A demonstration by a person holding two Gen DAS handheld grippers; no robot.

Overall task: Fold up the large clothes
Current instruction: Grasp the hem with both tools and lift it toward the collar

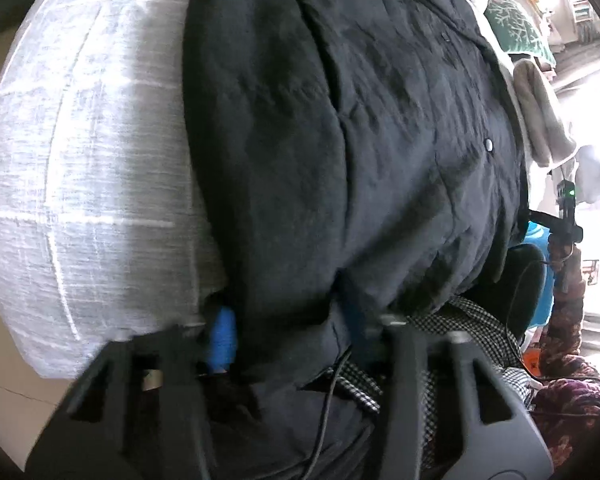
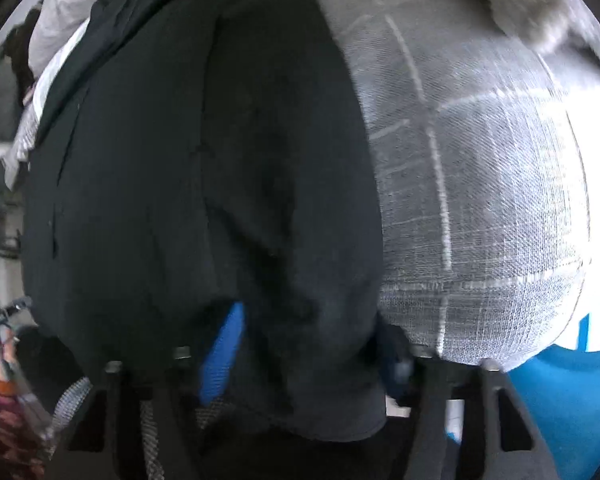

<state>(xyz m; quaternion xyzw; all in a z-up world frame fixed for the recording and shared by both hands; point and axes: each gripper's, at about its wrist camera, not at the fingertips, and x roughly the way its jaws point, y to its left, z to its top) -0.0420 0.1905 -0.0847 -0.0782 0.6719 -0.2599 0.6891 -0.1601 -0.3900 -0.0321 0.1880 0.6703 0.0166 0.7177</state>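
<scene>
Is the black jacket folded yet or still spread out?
Spread out. The black jacket lies long across the grey checked cloth, its hem between the fingers of the left gripper and right gripper.

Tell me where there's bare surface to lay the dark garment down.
Bare grey checked cloth lies left of the dark garment in the left view, right of it in the right view. The garment's far side is crowded with piled clothes.

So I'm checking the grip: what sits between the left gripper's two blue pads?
In the left wrist view, a bunched edge of the black garment fills the gap of the left gripper, between its blue pads. Nothing else shows there.
</scene>
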